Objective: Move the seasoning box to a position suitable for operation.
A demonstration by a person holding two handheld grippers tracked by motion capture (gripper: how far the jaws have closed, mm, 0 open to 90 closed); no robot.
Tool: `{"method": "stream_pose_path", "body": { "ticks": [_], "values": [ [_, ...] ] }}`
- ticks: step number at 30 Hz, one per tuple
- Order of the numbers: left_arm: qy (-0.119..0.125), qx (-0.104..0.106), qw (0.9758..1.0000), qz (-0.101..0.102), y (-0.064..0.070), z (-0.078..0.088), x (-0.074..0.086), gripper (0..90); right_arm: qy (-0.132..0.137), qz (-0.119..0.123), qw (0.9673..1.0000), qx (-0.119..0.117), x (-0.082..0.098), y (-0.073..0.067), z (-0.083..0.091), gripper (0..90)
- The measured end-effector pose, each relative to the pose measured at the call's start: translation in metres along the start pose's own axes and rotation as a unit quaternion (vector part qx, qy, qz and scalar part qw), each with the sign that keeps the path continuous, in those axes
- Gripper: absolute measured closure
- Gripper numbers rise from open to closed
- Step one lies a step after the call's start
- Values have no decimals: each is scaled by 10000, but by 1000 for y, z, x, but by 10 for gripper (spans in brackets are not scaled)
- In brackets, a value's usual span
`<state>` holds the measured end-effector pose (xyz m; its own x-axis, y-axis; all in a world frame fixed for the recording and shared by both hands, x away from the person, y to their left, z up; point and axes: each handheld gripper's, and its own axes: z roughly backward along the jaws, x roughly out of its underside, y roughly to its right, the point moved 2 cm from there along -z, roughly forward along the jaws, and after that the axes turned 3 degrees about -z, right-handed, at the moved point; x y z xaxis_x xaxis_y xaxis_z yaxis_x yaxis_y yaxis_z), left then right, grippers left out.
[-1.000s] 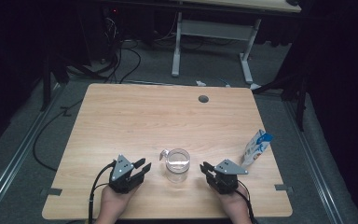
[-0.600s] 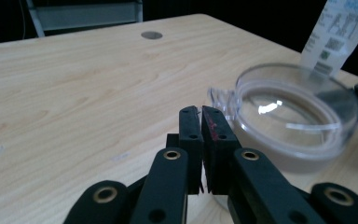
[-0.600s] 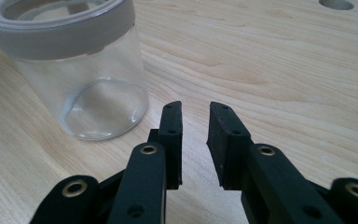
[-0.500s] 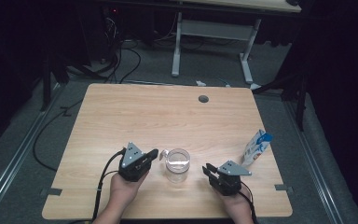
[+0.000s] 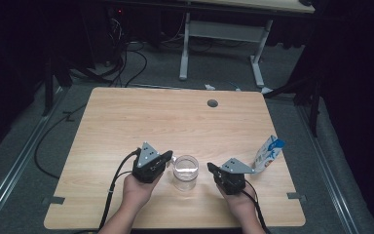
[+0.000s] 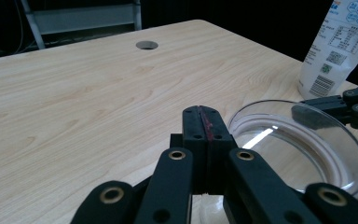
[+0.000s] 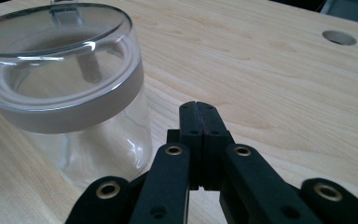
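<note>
Lidded clear glass jar stood low and centre in the high view, on the wooden table. Flanked by the left gripper, jaws together, empty, and the right gripper, likewise. Both pairs just closed. White-and-blue pouch upright at right edge.

A: What gets cut off?

B: In the left gripper view the pouch runs off the edges at one o'clock, and the left gripper hides the jar rim's near side.

A: And the pouch's print?

B: Too small to read; perhaps a barcode low down.
</note>
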<state>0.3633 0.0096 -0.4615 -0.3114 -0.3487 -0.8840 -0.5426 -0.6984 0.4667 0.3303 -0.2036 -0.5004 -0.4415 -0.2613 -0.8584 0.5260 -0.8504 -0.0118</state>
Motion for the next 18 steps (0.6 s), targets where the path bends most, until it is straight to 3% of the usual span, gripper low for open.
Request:
{"method": "stream_pose_path", "body": {
  "ticks": [3,18],
  "values": [
    [7,-24,10000,14,0,-2,1,900,-49,134,9999,-13,3,-3,-3,900],
    [95,-72,9999,-100,1,-3,3,900,34,37,9996,-286,6,-10,3,898]
  ]
}}
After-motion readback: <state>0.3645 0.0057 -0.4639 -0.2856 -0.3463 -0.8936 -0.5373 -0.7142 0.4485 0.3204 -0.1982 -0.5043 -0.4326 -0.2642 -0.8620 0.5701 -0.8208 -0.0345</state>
